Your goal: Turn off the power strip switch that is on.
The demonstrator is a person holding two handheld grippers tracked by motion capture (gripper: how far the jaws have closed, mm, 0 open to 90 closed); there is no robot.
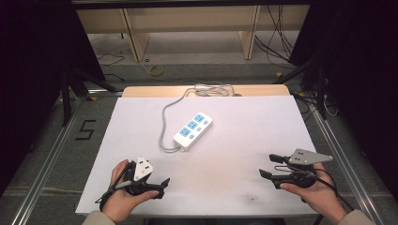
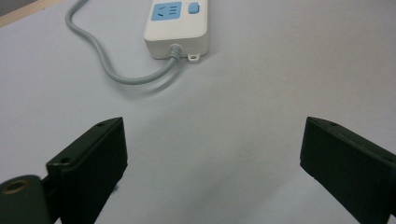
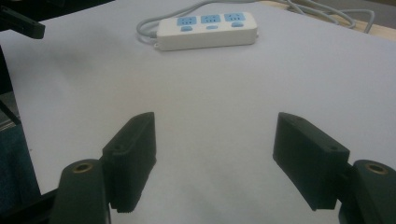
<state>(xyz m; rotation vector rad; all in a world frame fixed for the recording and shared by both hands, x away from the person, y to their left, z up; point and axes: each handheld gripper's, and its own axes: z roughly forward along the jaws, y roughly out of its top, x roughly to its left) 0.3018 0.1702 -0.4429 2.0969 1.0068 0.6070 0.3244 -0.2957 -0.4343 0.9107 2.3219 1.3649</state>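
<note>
From above, two hands rest low at the table's (image 1: pixel 141 197) near edge — left gripper (image 1: pixel 162 183) and right gripper (image 1: pixel 267 165) well apart, one power strip (image 1: pixel 193 131) mid-table between them. In both gripper views the jaws gape wide, empty — three sockets counted on the strip.
</note>
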